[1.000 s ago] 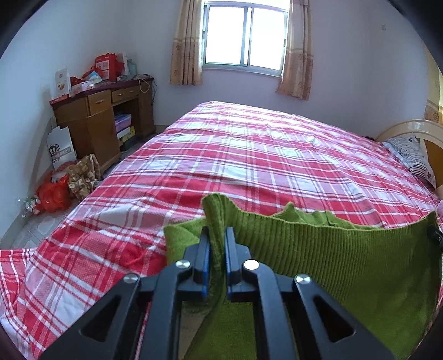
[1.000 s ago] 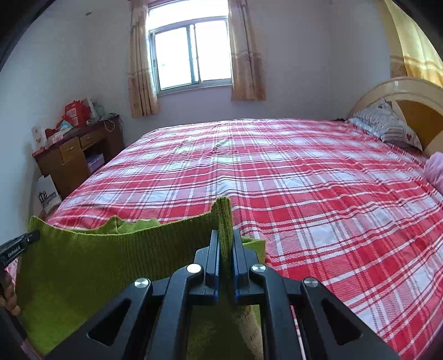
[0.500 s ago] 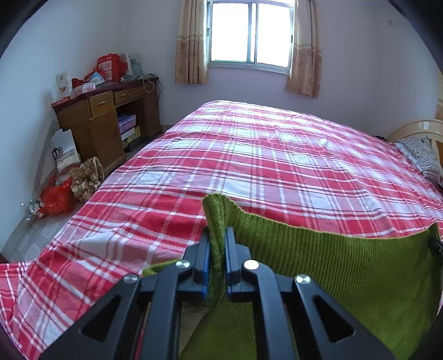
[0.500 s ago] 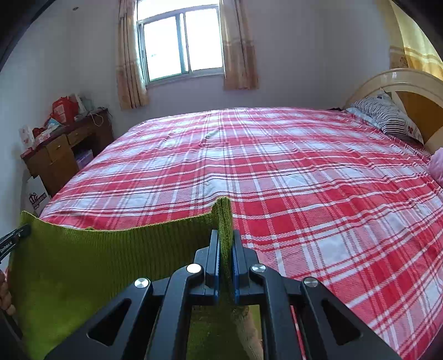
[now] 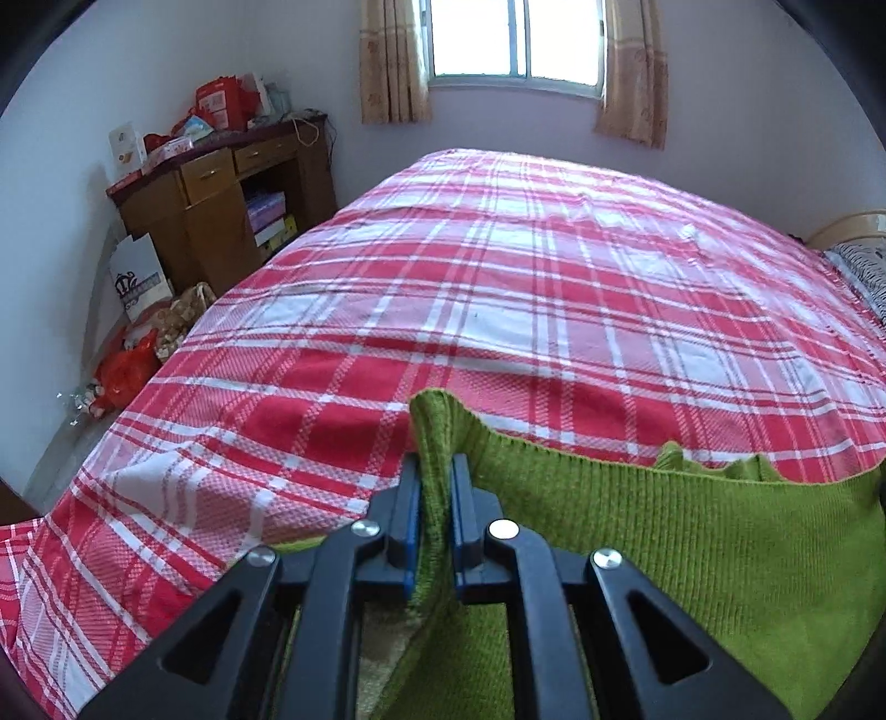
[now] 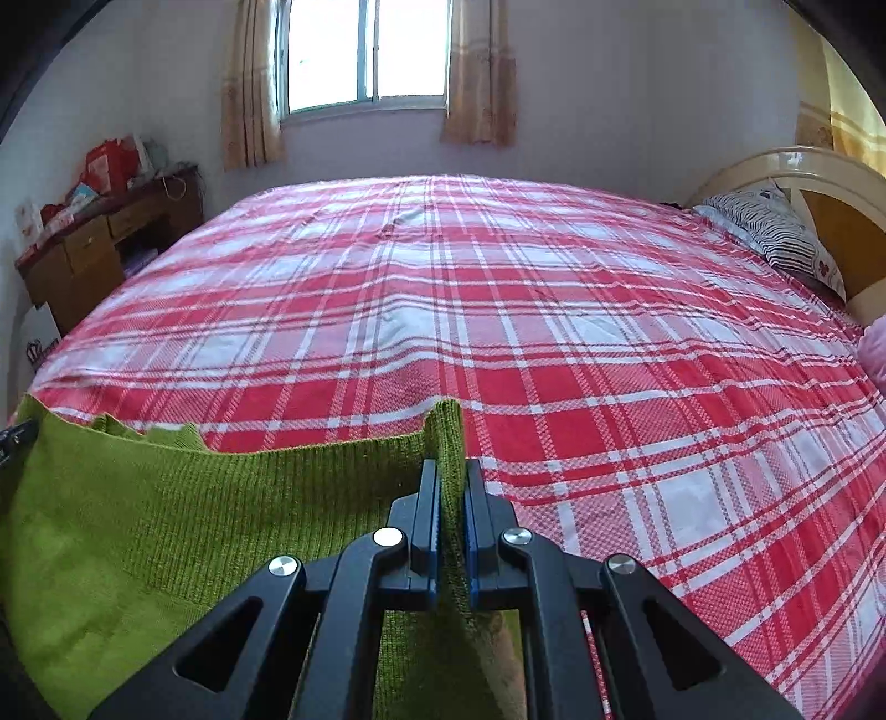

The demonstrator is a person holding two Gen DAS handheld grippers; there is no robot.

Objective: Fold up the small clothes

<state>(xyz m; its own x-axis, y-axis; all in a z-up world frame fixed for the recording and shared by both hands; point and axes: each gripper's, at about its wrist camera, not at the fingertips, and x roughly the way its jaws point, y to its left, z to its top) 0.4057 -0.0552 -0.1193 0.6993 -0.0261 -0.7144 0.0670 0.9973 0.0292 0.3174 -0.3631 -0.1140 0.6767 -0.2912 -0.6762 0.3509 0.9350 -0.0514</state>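
A bedroom in a home is shown. Most of the room is taken up by a wide bed covered with a red-and-white plaid sheet (image 6: 498, 310), with a curved cream headboard (image 6: 797, 166) and a striped pillow (image 6: 775, 232) at one end. A window (image 6: 365, 50) flanked by short beige patterned curtains (image 6: 249, 88) is set in the pale wall. A brown wooden desk with drawers (image 5: 221, 199), cluttered with red boxes and packets, is placed in the corner, and bags are piled on the floor beside it.
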